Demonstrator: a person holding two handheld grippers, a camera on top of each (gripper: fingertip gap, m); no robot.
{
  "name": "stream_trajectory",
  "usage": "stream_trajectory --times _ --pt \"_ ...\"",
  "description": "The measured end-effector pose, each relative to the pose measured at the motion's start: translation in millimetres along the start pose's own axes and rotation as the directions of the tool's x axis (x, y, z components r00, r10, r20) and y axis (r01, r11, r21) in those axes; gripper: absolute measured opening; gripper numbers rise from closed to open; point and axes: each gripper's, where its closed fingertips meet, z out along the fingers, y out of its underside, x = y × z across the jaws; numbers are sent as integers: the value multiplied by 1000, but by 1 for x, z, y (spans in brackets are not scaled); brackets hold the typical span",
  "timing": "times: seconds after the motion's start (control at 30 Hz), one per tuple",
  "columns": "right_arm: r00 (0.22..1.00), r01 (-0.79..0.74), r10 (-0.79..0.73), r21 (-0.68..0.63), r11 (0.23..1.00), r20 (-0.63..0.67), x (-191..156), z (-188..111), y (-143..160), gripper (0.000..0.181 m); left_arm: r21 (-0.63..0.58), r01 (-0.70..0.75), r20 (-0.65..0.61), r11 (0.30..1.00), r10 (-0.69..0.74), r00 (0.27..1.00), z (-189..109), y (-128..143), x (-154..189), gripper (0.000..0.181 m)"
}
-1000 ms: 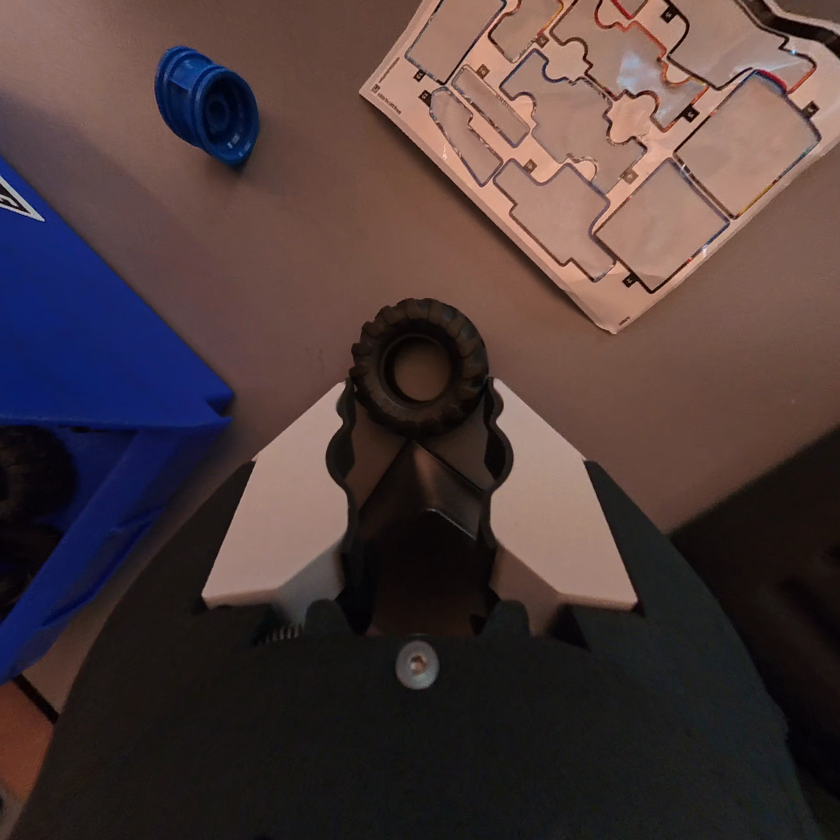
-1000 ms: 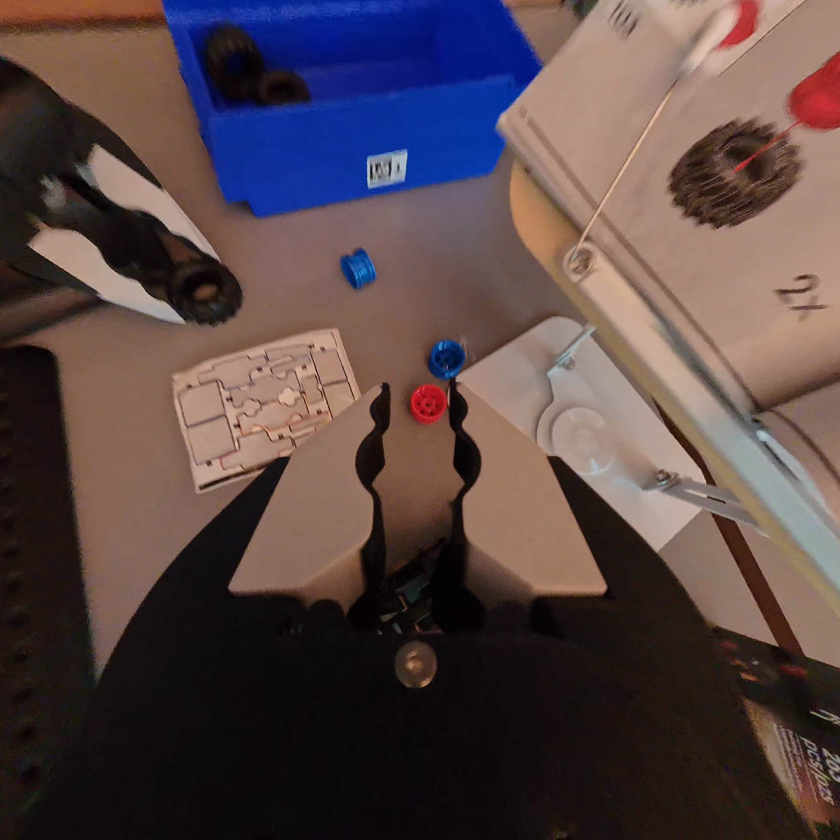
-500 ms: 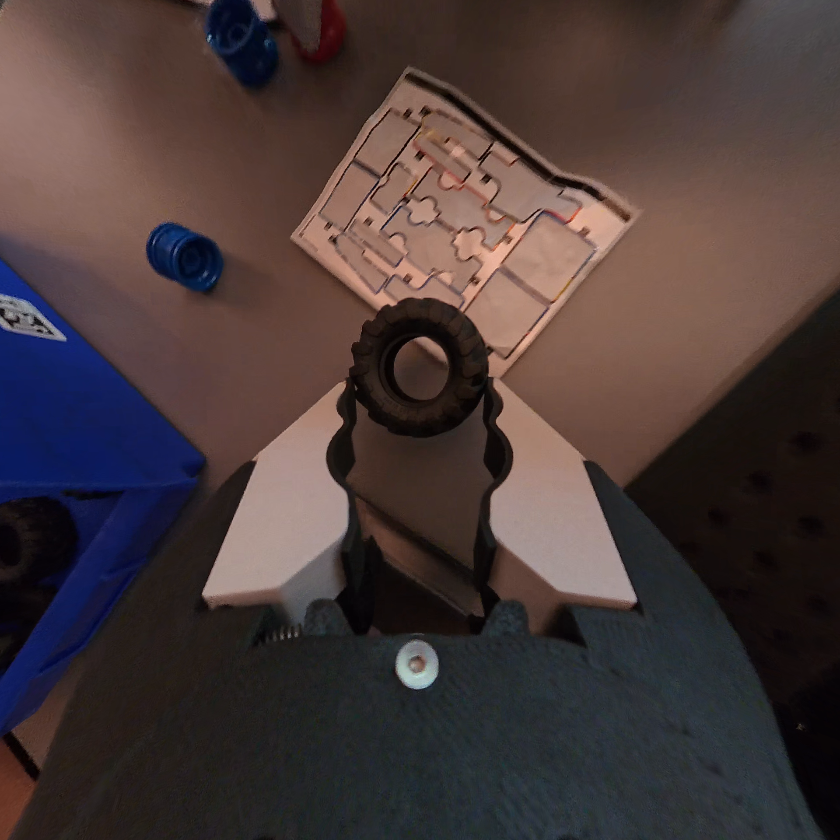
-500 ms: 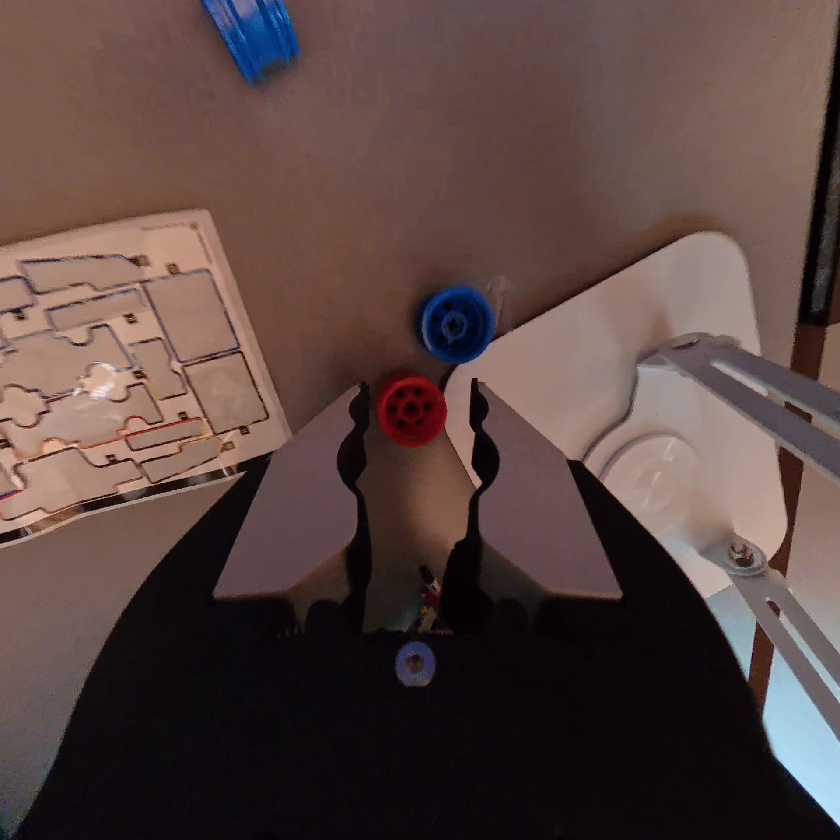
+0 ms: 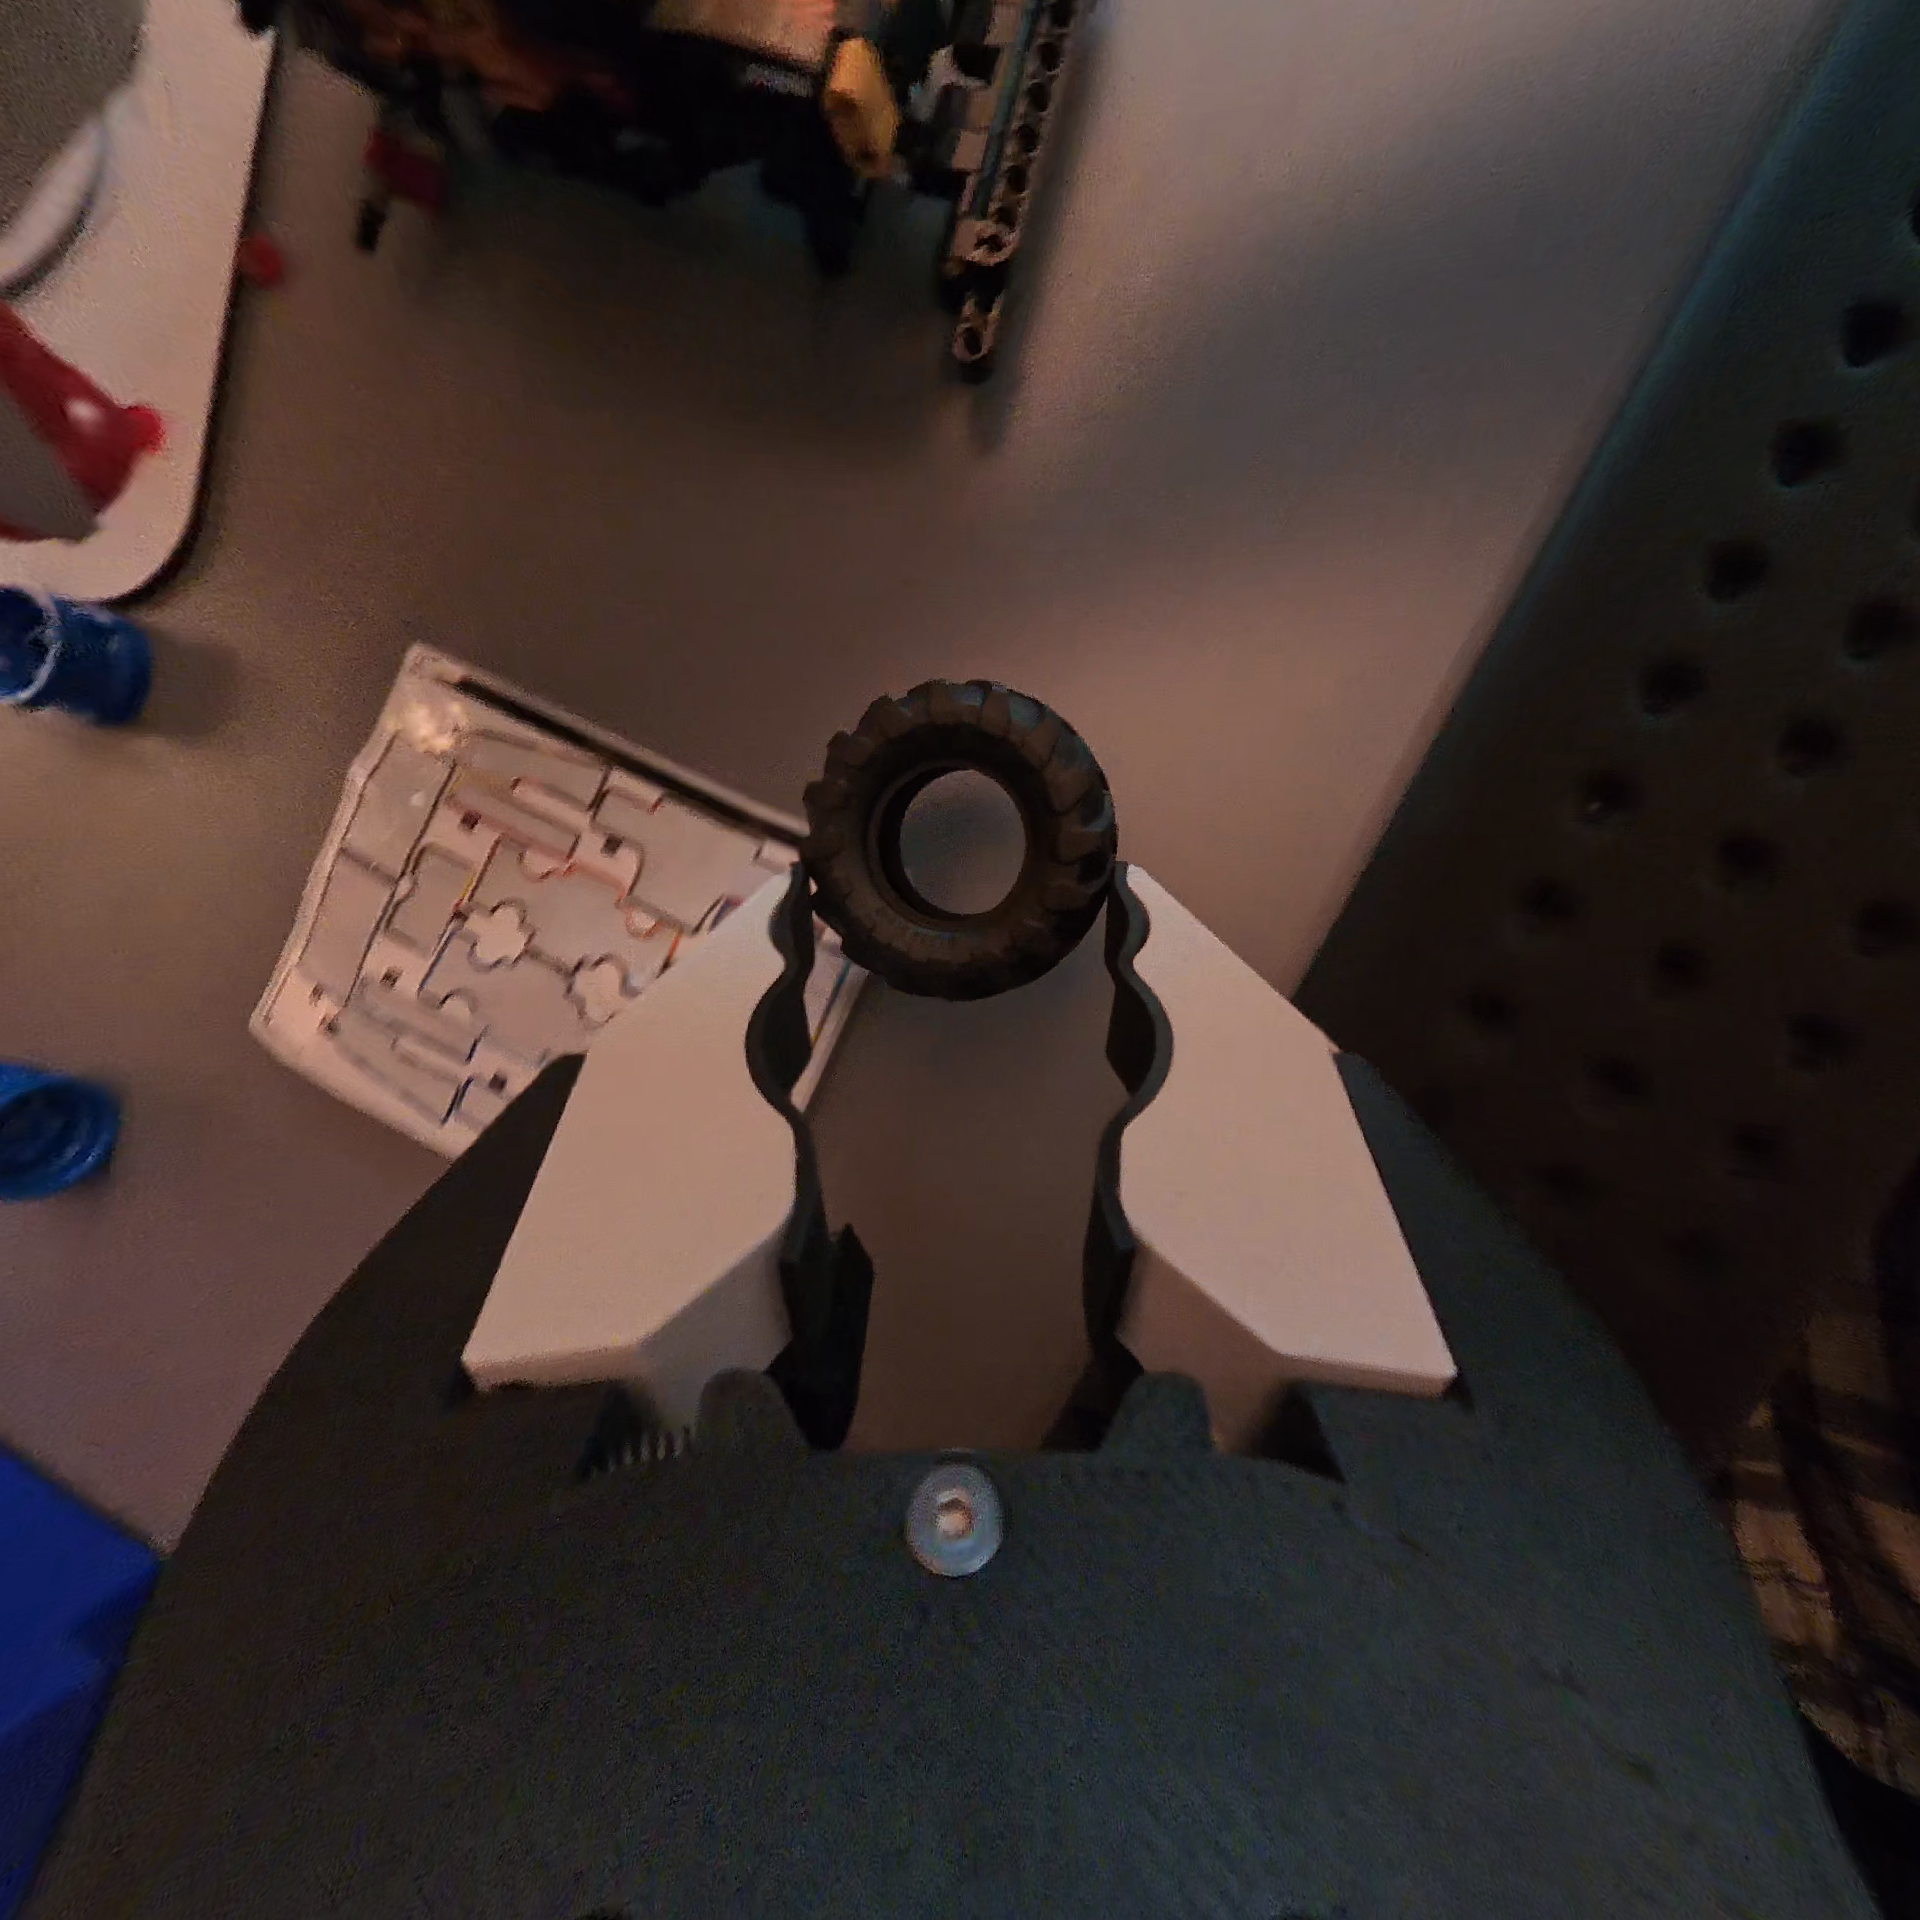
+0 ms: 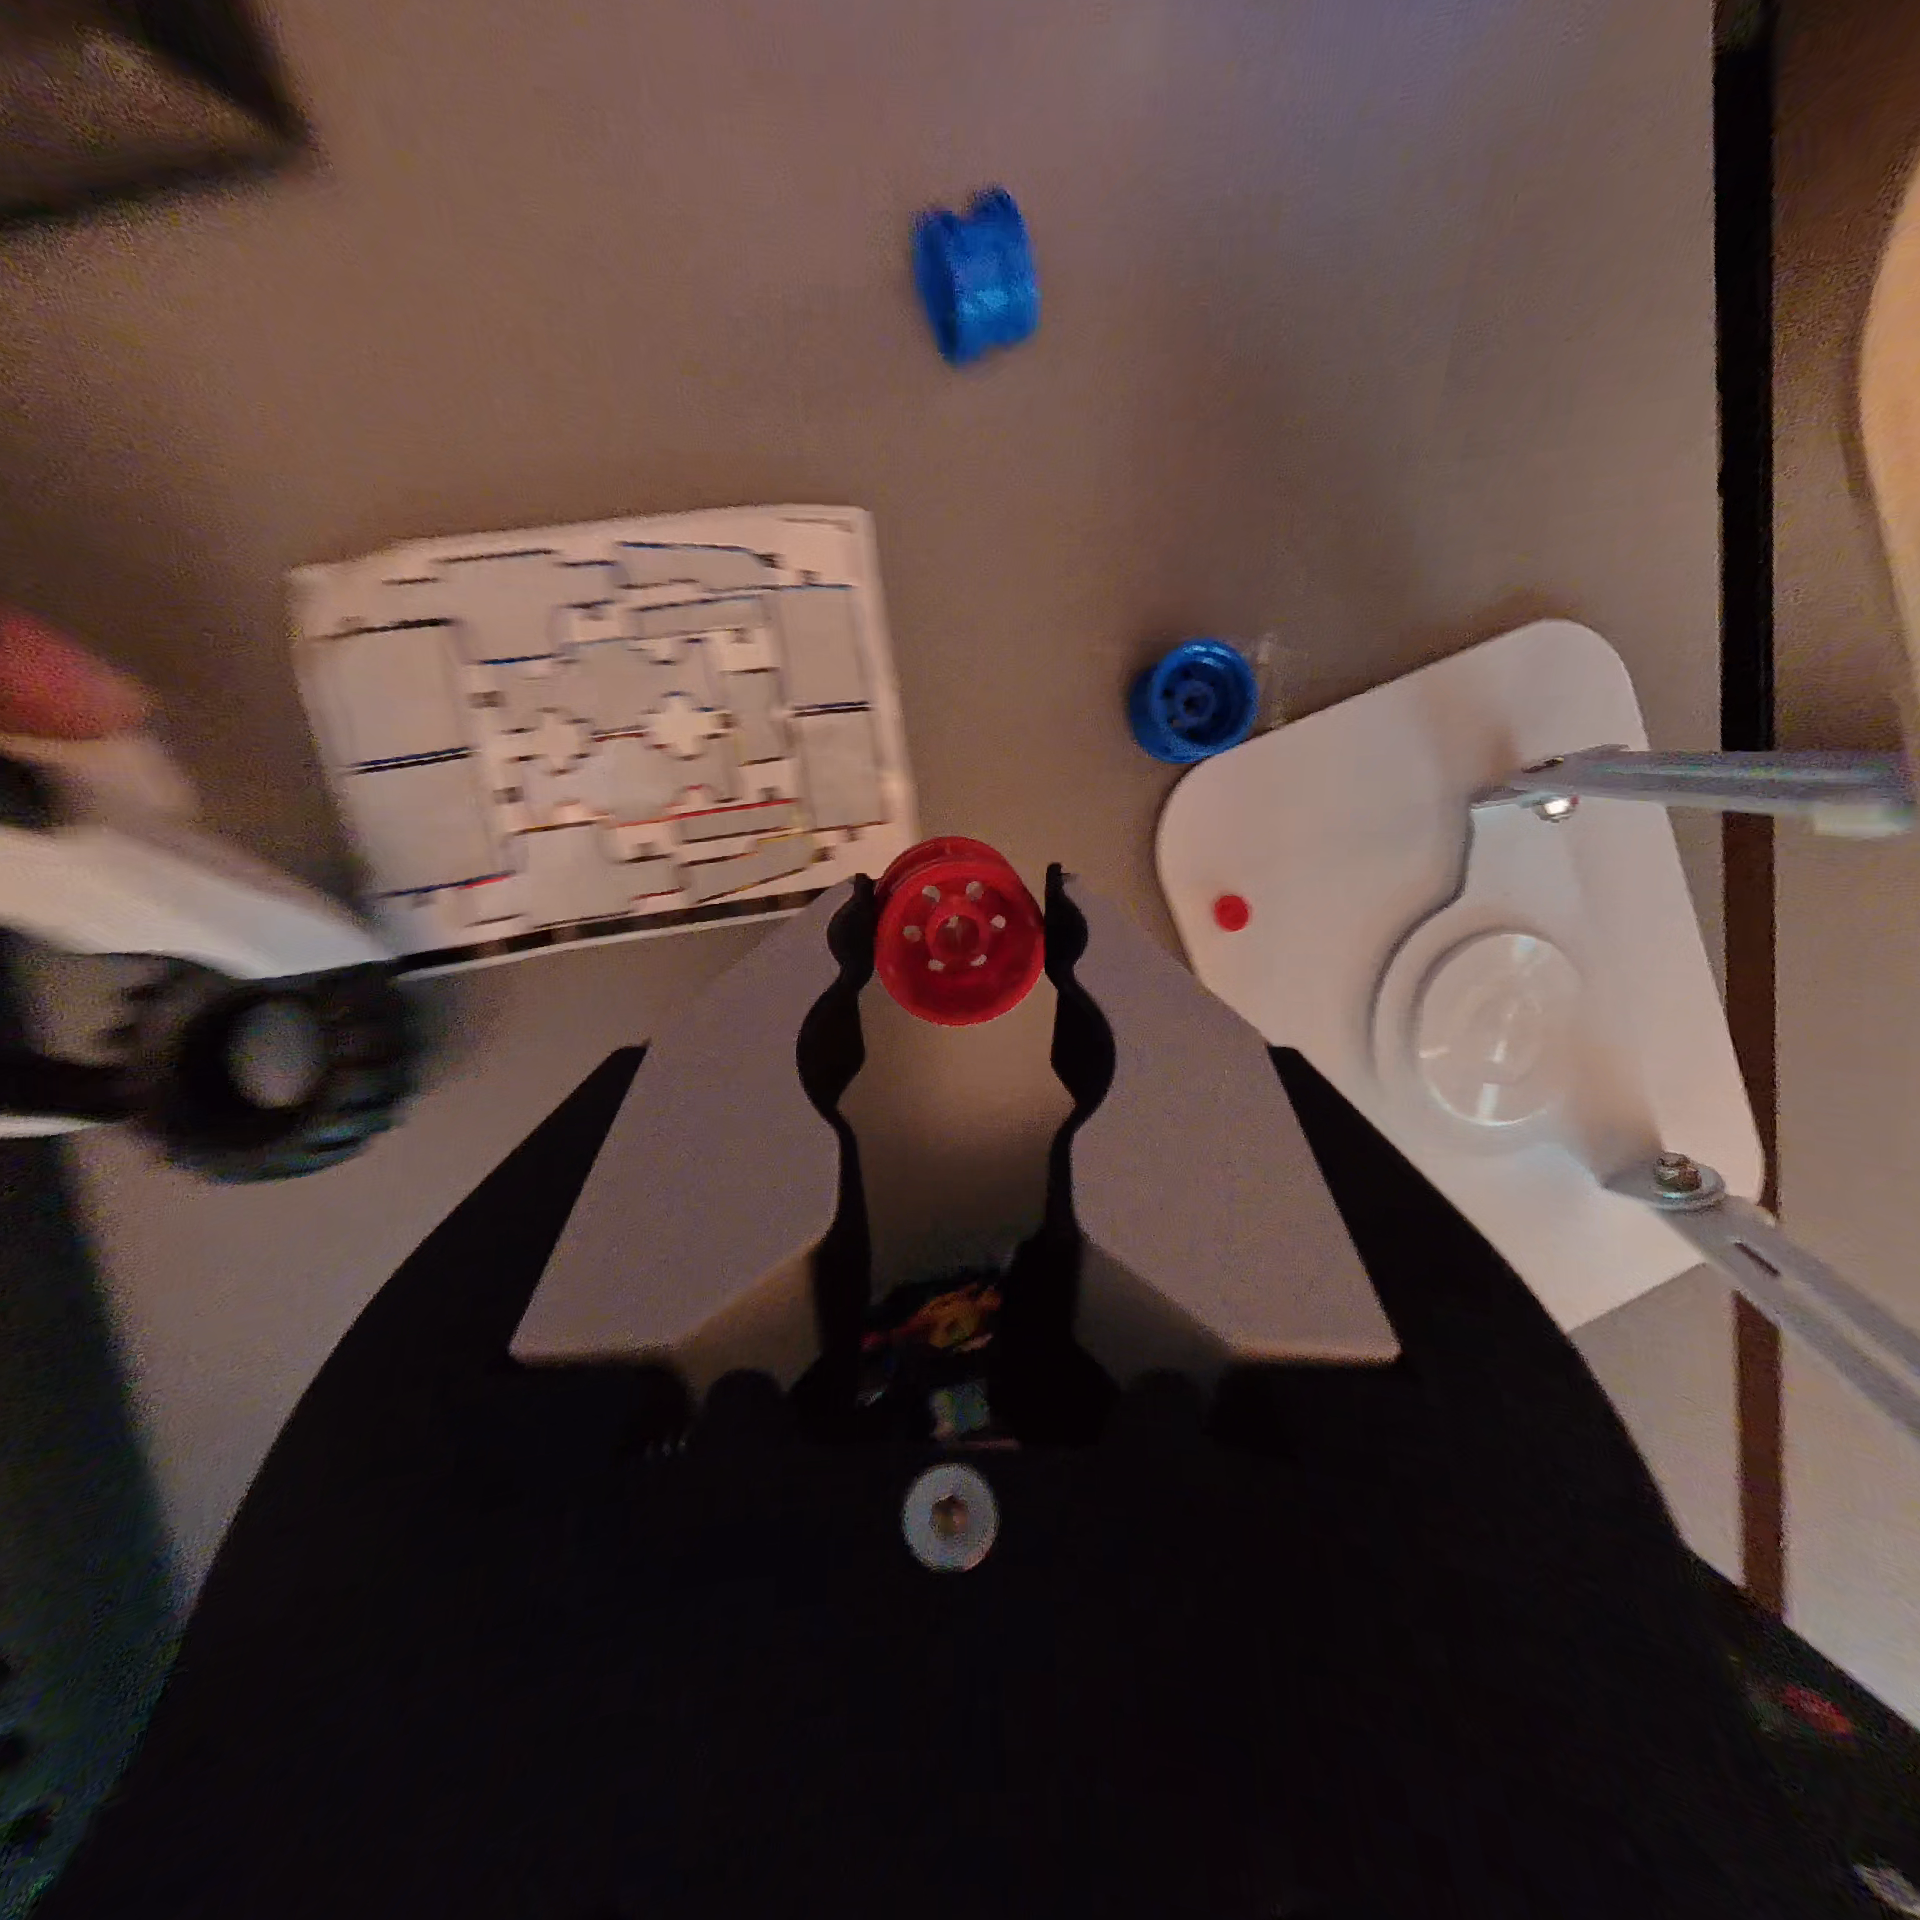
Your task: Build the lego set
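My left gripper [image 5: 961, 883] is shut on a black rubber tyre [image 5: 935, 961], held at the fingertips above the table with its hole facing the camera. It also shows, blurred, at the left of the right wrist view [image 6: 275, 1060]. My right gripper [image 6: 956, 894] is shut on a red wheel hub [image 6: 956, 935], its fingertips touching both sides. That red hub shows at the left edge of the left wrist view [image 5: 73, 416]. Two blue wheel hubs [image 6: 977, 275] [image 6: 1193, 698] lie on the grey table.
A white sticker sheet [image 6: 603, 727] lies between the grippers. A white stand base [image 6: 1351, 852] with metal struts and a small red piece [image 6: 1231, 912] is at the right. A partly built Lego model [image 5: 727, 83], a blue bin corner [image 5: 52, 1662] and a black perforated mat [image 5: 1714, 831] surround the area.
My right gripper came down over the red hub and closed on it. My left gripper carried the tyre away from the blue bin, across the sticker sheet toward the right gripper.
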Motion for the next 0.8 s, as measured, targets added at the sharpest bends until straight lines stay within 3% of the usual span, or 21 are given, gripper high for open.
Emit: stream_trajectory --times 0.17,0.3,0.57,0.73,0.8 --pt "996 1 -16 168 986 88 -56 -57 22 31 -2 -77 -21 997 77 997 30 -16 23 56" --pt "990 -3 -33 247 969 140 -96 -69 47 31 85 -20 -64 996 26 998 25 -22 24 58" --pt "978 105 -147 257 961 150 -149 -49 72 31 185 -5 -44 983 14 999 4 -18 17 46" --pt "981 176 -190 226 958 42 -151 -30 73 30 217 -8 -49 976 19 999 2 -21 18 35" --pt "978 205 -208 189 960 0 -149 -21 77 30 236 76 -89 969 -56 994 -2 -23 14 33"
